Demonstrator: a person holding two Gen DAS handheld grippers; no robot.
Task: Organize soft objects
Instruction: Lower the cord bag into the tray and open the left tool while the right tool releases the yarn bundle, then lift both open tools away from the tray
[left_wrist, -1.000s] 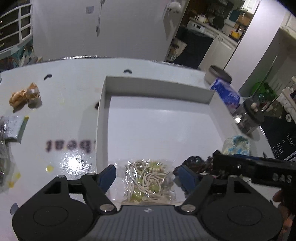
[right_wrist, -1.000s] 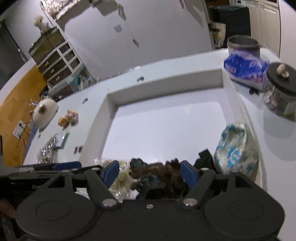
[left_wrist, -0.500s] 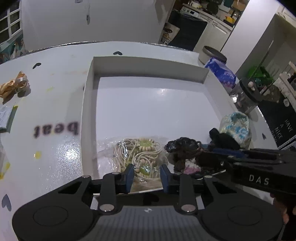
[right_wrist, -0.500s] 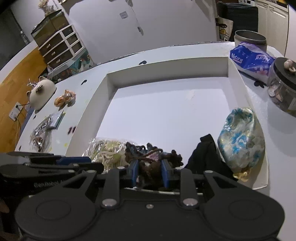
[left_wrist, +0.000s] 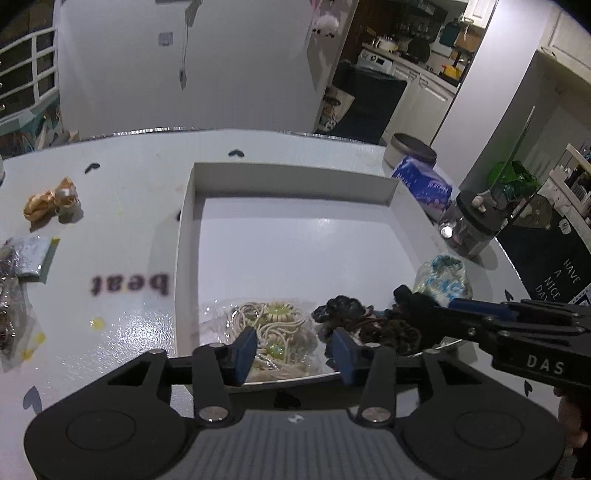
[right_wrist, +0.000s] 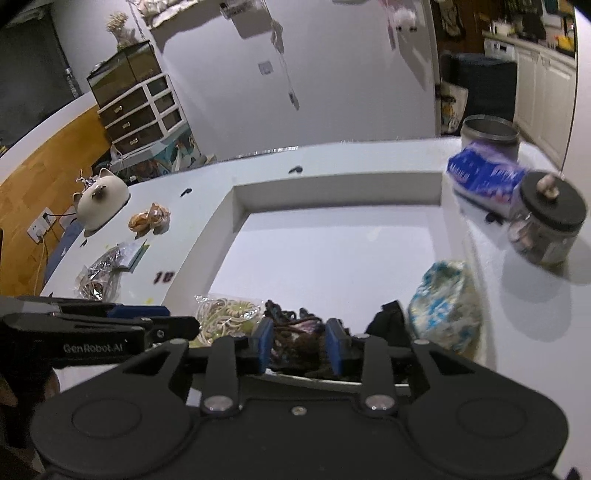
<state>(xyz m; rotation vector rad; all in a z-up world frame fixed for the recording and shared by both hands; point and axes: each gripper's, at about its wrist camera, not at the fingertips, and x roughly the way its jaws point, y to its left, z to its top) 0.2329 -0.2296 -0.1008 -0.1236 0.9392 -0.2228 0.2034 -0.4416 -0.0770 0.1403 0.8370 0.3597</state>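
A shallow white tray (left_wrist: 186, 236) (right_wrist: 221, 221) sits on the white table. Along its near edge lie a clear bag of cream cords with a green flower (left_wrist: 273, 325) (right_wrist: 225, 314), a dark brown braided bundle (left_wrist: 369, 325) (right_wrist: 295, 332), a black cloth (left_wrist: 410, 299) and a blue-and-white patterned pouch (left_wrist: 443, 277) (right_wrist: 443, 306). My left gripper (left_wrist: 293, 354) hovers over the bag, its jaws opening and its pads clear of the bag. The jaws of my right gripper (right_wrist: 299, 345) are also opening, with the brown bundle lying between the pads.
Left of the tray lie a golden-brown wrapped bundle (left_wrist: 51, 199) and foil packets (left_wrist: 22, 254). A white cat-shaped pot (right_wrist: 101, 199) stands further left. Right of the tray are a black-lidded glass jar (left_wrist: 472, 229), a blue tissue pack (left_wrist: 424, 184) and a round tin (left_wrist: 410, 151).
Both pairs of jaws went from wide to nearly shut, then spread part way again. Both grippers have drawn back a little. The bag and the bundle stay at the tray's near edge.
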